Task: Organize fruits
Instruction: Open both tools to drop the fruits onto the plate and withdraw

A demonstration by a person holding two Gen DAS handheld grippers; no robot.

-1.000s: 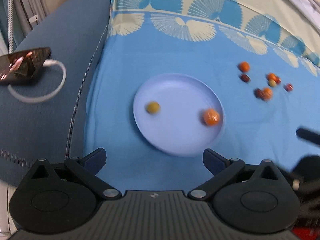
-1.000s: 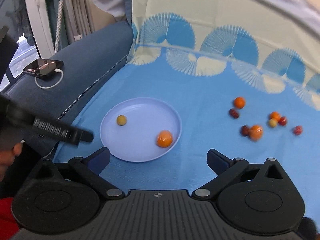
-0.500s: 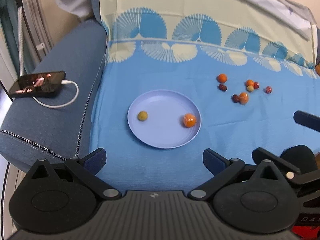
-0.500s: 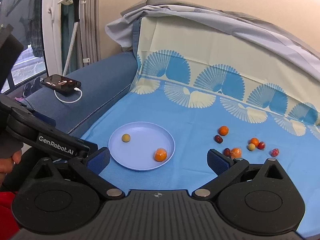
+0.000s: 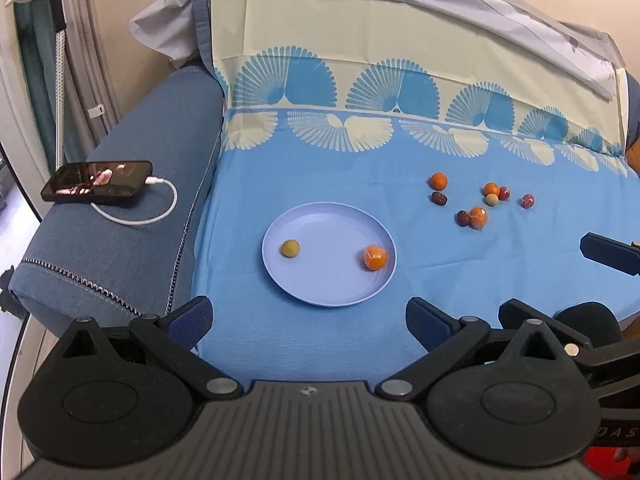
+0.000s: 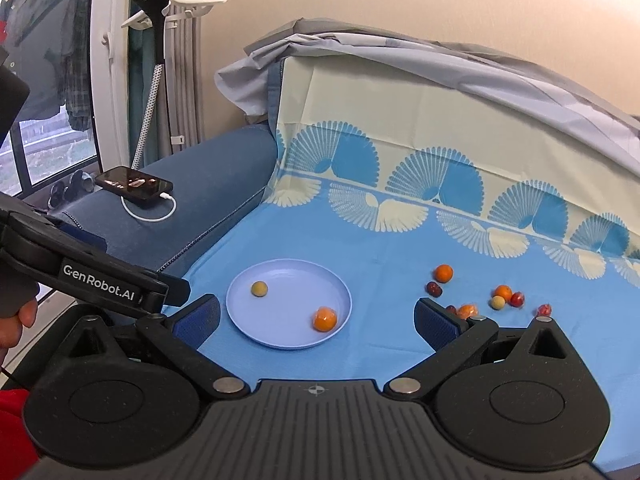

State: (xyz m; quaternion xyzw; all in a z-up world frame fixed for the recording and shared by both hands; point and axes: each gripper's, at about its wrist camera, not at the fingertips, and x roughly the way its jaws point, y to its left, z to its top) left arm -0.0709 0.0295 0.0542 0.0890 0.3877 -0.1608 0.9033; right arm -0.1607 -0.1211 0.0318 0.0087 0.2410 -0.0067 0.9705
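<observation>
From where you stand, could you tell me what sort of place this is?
Probably a home living room: a blue sofa draped with a fan-patterned sheet, a charging phone on its armrest, and a garment steamer by the window.

Setting: a home living room. Evidence: blue upholstered sofa (image 6: 216,168) draped with a fan-patterned blue and cream cloth (image 6: 400,240); phone (image 6: 134,182) charging on the sofa arm by a white cable (image 6: 150,216); garment steamer (image 6: 154,60) standing beside grey curtains (image 6: 180,60); window (image 6: 44,128) with shoes (image 6: 70,184) below it.
</observation>
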